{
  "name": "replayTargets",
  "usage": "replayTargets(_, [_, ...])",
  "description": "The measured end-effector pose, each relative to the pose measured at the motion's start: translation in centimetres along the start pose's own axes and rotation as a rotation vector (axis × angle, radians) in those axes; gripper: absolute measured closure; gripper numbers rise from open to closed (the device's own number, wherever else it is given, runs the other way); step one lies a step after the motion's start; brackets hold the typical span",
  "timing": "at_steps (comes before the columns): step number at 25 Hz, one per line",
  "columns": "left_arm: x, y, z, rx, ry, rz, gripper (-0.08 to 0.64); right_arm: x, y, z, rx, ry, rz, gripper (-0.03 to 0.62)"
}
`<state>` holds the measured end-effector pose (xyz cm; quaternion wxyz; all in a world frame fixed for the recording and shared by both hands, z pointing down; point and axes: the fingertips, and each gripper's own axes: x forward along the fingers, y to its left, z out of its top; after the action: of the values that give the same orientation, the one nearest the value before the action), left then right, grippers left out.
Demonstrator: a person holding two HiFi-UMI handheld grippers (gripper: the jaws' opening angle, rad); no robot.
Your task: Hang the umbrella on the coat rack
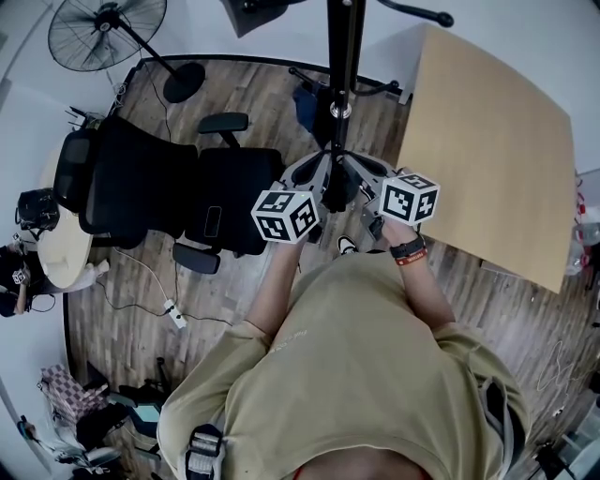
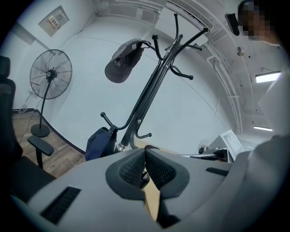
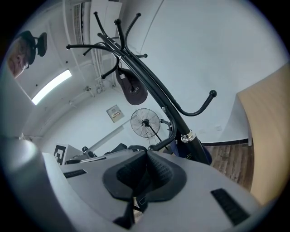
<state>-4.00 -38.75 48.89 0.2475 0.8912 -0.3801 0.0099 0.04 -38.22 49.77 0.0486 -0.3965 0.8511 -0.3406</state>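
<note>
The black coat rack (image 1: 343, 75) (image 2: 149, 90) (image 3: 149, 86) stands right in front of me. A navy folded umbrella (image 2: 99, 142) (image 1: 306, 103) (image 3: 203, 155) hangs from one of its low hooks, beside the pole. My left gripper (image 1: 309, 169) (image 2: 145, 152) and my right gripper (image 1: 373, 169) (image 3: 146, 155) are held side by side low before the pole, apart from the umbrella. On both, the pads are pressed together with nothing held between them.
A dark cap (image 2: 122, 63) (image 3: 133, 90) hangs on an upper hook. A black office chair (image 1: 159, 187) stands to the left, a tan table (image 1: 487, 141) to the right, and a standing fan (image 1: 105, 28) (image 2: 50, 74) at the back left by the wall.
</note>
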Motion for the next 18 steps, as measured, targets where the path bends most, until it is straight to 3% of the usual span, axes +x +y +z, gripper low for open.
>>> replayTargets(18, [3.1,1.9,-0.3,0.003,0.015,0.023,0.535,1.4,-2.9,0.9,-0.012,0.018,-0.032,0.574])
